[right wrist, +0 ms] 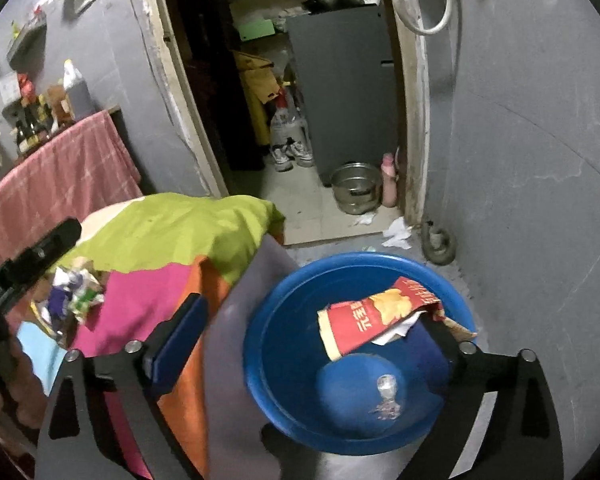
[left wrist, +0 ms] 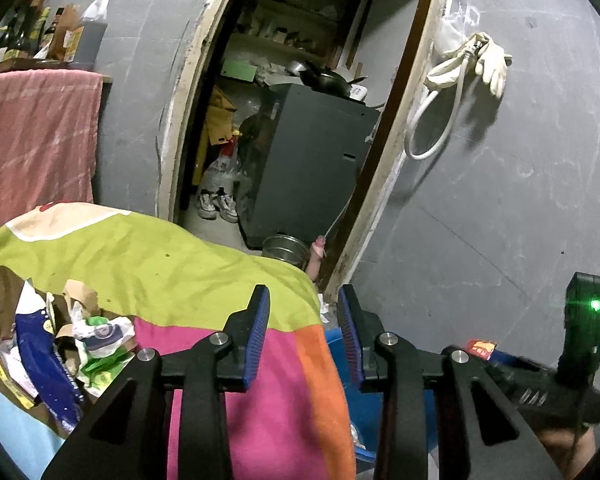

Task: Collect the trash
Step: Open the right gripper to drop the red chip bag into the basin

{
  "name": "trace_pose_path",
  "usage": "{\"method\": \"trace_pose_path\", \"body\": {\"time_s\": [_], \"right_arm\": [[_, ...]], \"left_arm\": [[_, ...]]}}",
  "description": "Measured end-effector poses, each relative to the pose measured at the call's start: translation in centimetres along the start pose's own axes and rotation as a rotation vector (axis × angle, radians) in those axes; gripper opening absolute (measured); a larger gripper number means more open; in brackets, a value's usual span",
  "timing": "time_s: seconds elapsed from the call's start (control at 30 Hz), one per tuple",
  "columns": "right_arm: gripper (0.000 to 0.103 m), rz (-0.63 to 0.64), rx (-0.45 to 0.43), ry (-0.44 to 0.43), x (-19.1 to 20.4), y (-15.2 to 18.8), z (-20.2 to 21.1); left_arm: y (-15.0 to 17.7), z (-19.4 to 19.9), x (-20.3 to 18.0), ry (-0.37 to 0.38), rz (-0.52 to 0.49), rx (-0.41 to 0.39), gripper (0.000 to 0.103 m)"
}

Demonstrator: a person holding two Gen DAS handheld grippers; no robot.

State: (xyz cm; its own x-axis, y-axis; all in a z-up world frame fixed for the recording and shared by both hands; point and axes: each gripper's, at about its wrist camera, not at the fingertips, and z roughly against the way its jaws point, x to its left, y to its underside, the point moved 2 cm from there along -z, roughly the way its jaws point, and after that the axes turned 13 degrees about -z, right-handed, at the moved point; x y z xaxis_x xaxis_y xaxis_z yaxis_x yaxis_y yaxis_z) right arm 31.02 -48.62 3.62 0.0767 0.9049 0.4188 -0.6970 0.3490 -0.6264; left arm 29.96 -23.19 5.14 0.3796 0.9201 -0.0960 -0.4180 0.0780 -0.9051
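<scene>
A blue plastic basin (right wrist: 360, 258) stands on the floor beside a table draped in a green, pink and orange cloth (right wrist: 172, 232). Inside the basin a red snack packet (right wrist: 372, 320) lies tilted, its right end over one fingertip of my right gripper (right wrist: 312, 314). That gripper stands wide open above the basin, gripping nothing. A crumpled clear wrapper (right wrist: 386, 388) rests on the basin's bottom. In the left wrist view my left gripper (left wrist: 304, 300) is open and empty over the cloth's edge, with the basin (left wrist: 334, 342) just below. Wrappers and torn paper (left wrist: 60, 344) lie piled on the cloth (left wrist: 160, 264) to its left.
Ahead is a doorway (left wrist: 188, 92) into a storeroom with a grey cabinet (left wrist: 312, 160), shoes (left wrist: 216, 204), a metal pot (right wrist: 356, 188) and a pink bottle (right wrist: 388, 180). White tissue (right wrist: 398, 234) lies on the floor. A pink towel (left wrist: 32, 136) hangs left; a glove and hose (left wrist: 460, 64) hang right.
</scene>
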Motion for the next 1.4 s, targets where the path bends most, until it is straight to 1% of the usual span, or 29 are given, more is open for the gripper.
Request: {"method": "trace_pose_path", "body": {"time_s": [0.07,0.13,0.17,0.3,0.43,0.5,0.57,0.63,0.73,0.83,0.9,1.0,1.03,1.07,1.1,1.13,1.17,1.2,1.27,1.4], "right_arm": [[0.101,-0.13,0.037,-0.069,-1.2,-0.4,-0.5],[0.102,-0.205,0.056,-0.081,-1.9,-0.5,-1.0],[0.102,-0.22,0.059,-0.081,-2.0,-0.5,-1.2],[0.103,-0.233,0.073,-0.064,-1.5,-0.2,-1.5],[0.103,-0.24,0.109,-0.063,-0.6,0.3,-2.1],[0.103,-0.244,0.141,-0.036,-0.6,0.5,-2.6],[0.103,-0.241,0.197,0.018,-0.9,0.8,-3.8],[0.103,-0.244,0.239,0.054,-1.3,1.2,-4.6],[0.103,-0.286,0.299,0.055,-1.9,1.7,-5.4],[0.103,-0.287,0.292,0.064,-1.8,1.8,-4.8],[0.103,-0.255,0.259,0.072,-1.2,1.6,-3.8],[0.103,-0.144,0.185,0.125,0.1,1.3,-2.5],[0.103,-0.125,0.203,0.136,0.2,1.2,-2.6],[0.103,-0.155,0.222,0.105,-0.1,1.1,-2.5],[0.103,-0.226,0.244,0.038,-0.6,0.9,-2.5],[0.103,-0.282,0.27,-0.001,-1.1,0.8,-2.6],[0.103,-0.332,0.295,-0.018,-1.7,0.8,-2.8],[0.103,-0.347,0.298,-0.014,-1.8,0.7,-2.9],[0.103,-0.331,0.294,0.005,-1.9,0.6,-2.6],[0.103,-0.353,0.323,-0.001,-2.0,0.4,-2.7]], "left_arm": [[0.0,0.4,0.4,-0.003,0.003,-0.002,0.03],[0.1,0.9,0.9,-0.007,0.002,-0.003,0.03],[0.2,1.1,1.1,-0.011,0.001,-0.004,0.03],[0.5,1.9,2.1,-0.024,0.006,-0.001,0.031],[0.8,2.5,2.9,-0.035,0.005,0.011,0.031],[1.0,3.0,3.4,-0.039,0.006,0.014,0.031],[1.1,3.5,3.8,-0.041,0.006,0.011,0.031],[1.2,3.9,4.1,-0.046,0.006,0.007,0.031],[1.4,4.3,4.4,-0.049,0.007,0.01,0.031],[1.5,4.6,4.7,-0.053,0.005,0.012,0.031],[1.5,4.8,4.8,-0.053,0.006,0.012,0.031],[1.6,4.9,4.9,-0.051,0.009,0.02,0.031],[1.6,4.9,5.0,-0.049,0.011,0.021,0.031],[1.7,5.0,5.0,-0.045,0.013,0.022,0.032],[1.7,5.1,5.0,-0.045,0.014,0.021,0.035],[1.7,5.2,5.0,-0.046,0.016,0.021,0.037],[1.7,5.2,5.0,-0.045,0.018,0.02,0.037],[1.8,5.3,5.1,-0.043,0.019,0.019,0.037],[2.0,5.4,5.2,-0.045,0.018,0.021,0.037],[2.3,5.4,5.5,-0.042,0.028,0.038,0.037]]}}
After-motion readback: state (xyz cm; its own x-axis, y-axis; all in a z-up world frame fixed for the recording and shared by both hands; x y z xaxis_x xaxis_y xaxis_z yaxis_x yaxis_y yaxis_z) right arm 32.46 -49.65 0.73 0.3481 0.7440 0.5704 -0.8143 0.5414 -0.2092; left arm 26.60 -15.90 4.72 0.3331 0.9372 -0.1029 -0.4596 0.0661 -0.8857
